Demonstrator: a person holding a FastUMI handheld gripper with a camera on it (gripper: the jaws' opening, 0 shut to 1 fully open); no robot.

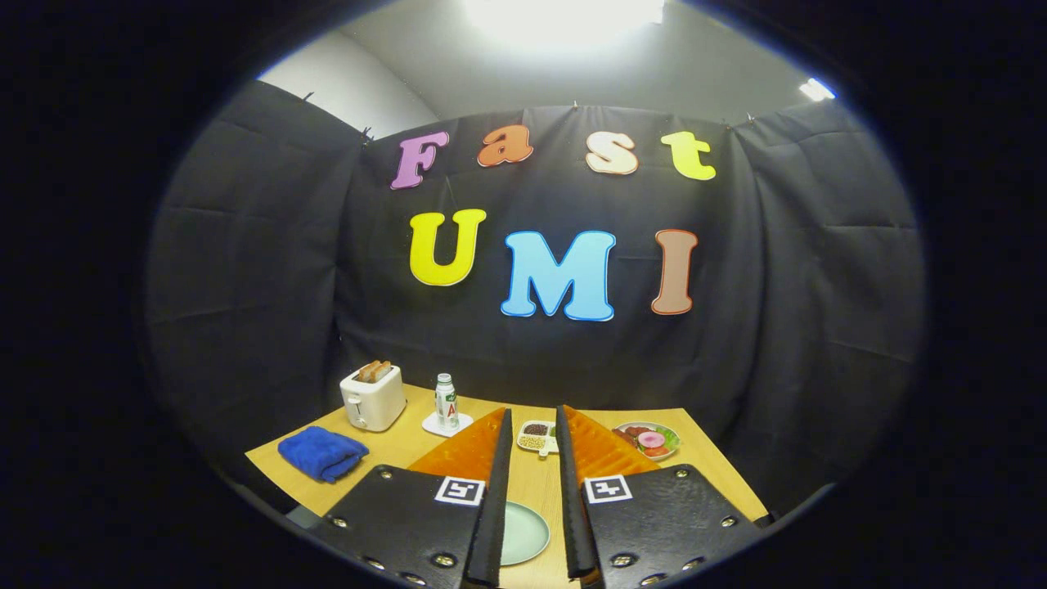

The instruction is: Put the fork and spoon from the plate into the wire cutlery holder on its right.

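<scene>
- The gripper hangs above the near side of a wooden table, with its two fingers reaching forward and their tips spread apart; nothing sits between them.
- Through the gap between the fingers, low and close to the camera, part of a pale green plate lies flat on the table. The left finger covers its left side.
- Neither fork nor spoon can be made out on the exposed part of the plate, so their long axis and the way they point cannot be told.
- The wire cutlery holder cannot be made out either; the right finger's body covers the table just right of the plate.
- Just beyond the fingertips, between them, lies a small white divided tray with dark and pale grains in its compartments.
- To the right of the right fingertip sits a dish of food with green, red and pink pieces.
- Left of the left finger, a small bottle with a white cap stands upright on a white coaster.
- Further left stands a white toaster with two slices of bread showing from its top.
- Nearer the table's left front edge lies a folded blue cloth.
</scene>
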